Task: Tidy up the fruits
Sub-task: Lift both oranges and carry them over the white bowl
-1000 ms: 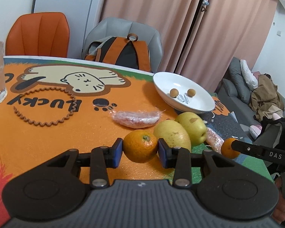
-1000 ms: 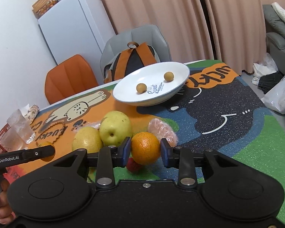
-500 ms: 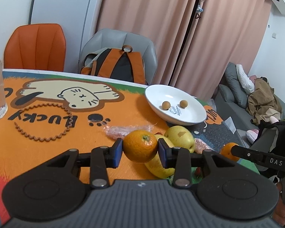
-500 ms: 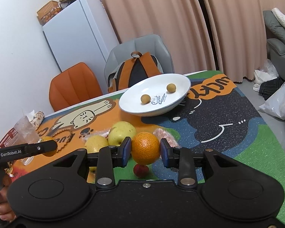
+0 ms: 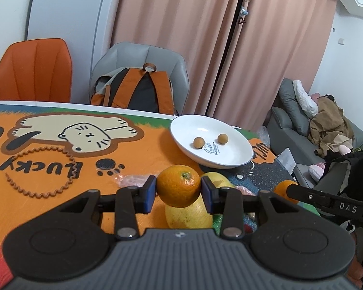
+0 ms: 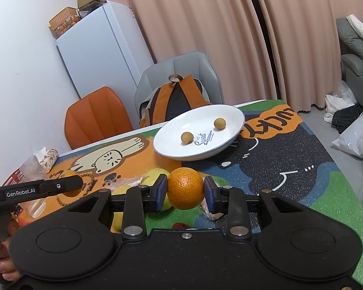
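Left claw (image 5: pixel 178 191): pinched on an orange (image 5: pixel 178 185), pads flat against its two sides, stem end up, fruit carried clear of the mat. White plate (image 5: pixel 239 157) lay at about 1 o'clock from this claw, ahead and a little right, with two small brown fruits (image 5: pixel 198 142) already in it. A yellow pear (image 5: pixel 191 213) sat on the mat just under and behind the held orange.

Right claw (image 6: pixel 185 192): also pressed onto an orange (image 6: pixel 185 188), held above the mat. Same plate (image 6: pixel 176 153) lay near 12 o'clock from here, nearly dead ahead. Green-yellow pears (image 6: pixel 152 176) rested at 10 o'clock, just beyond the left finger.

Judgement: both loads were round, so no long axis mattered. The right claw looked nearer and squarer to the plate; I'd send it first, left following from the side.
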The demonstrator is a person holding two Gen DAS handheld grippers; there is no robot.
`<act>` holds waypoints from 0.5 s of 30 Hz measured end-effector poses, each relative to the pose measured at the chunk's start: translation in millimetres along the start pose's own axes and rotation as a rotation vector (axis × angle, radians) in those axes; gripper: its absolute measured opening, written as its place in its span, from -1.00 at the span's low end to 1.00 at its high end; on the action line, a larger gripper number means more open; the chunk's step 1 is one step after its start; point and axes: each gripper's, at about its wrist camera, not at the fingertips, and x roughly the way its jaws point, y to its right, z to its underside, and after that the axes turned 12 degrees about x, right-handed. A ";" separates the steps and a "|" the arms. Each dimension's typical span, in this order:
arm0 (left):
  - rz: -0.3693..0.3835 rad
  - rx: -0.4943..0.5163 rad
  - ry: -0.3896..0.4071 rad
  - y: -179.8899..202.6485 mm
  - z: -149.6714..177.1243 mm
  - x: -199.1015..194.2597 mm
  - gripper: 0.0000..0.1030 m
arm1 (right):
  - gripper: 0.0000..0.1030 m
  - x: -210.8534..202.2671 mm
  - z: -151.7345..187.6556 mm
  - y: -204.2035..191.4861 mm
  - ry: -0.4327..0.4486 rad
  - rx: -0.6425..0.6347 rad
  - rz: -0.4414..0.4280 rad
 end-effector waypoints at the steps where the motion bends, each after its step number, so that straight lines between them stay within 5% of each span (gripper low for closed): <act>1: 0.001 0.003 0.000 1.0 -1.4 1.7 -0.26 | -0.40 0.8 -1.4 -0.2 0.001 -0.001 -0.001; 15: 0.023 0.035 -0.005 13.3 -18.8 30.1 -0.26 | -0.40 18.0 -18.5 2.1 0.008 0.006 -0.013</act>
